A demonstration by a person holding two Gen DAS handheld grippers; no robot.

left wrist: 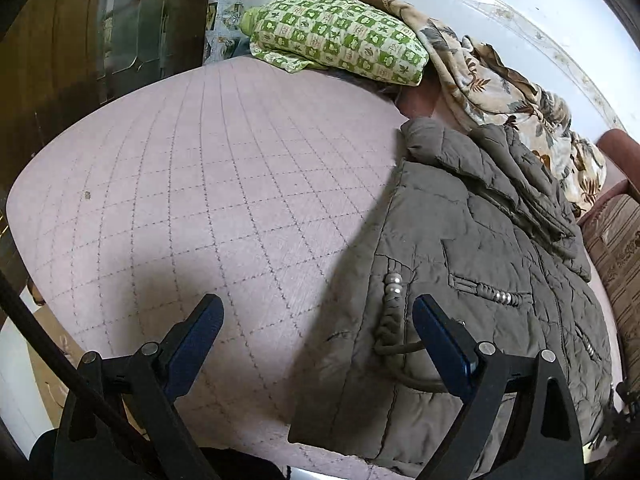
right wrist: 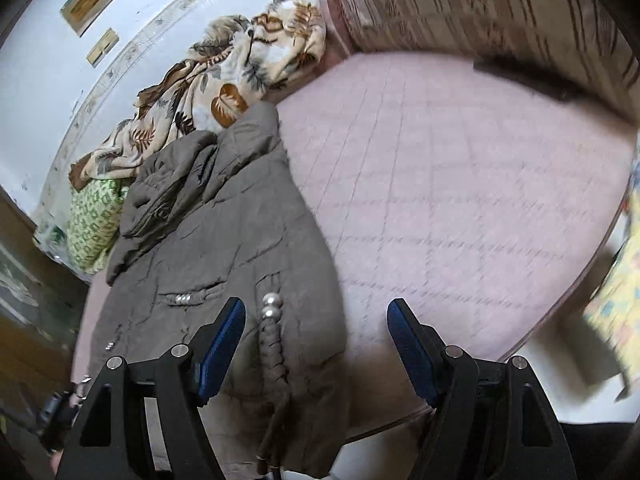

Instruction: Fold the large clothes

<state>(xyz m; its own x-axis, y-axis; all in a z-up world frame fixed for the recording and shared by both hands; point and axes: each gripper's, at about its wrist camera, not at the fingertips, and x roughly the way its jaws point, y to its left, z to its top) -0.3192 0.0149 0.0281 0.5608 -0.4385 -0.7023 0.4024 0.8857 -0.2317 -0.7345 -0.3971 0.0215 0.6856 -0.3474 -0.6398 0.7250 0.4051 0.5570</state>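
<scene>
A grey-brown padded jacket lies flat on a pink quilted bed, folded lengthwise into a long, narrow shape that runs from the near edge of the bed toward the wall. Its fabric is quilted in puffy sections with many small creases, and the hood or collar is bunched at the far end. A braided cord with two pearl-like beads lies along the front, and a pocket slit carries a row of smaller silver beads. The left gripper hovers over the near part of the bed with its jaws spread wide and nothing between them; one blue pad is above the pink cover, the other above the jacket's edge. The right gripper also stands wide apart and empty, above the jacket's other long edge. Its view is blurred, so I cannot tell if a pad touches the fabric. Beyond the jacket are a leaf-print blanket and a green checked pillow.
</scene>
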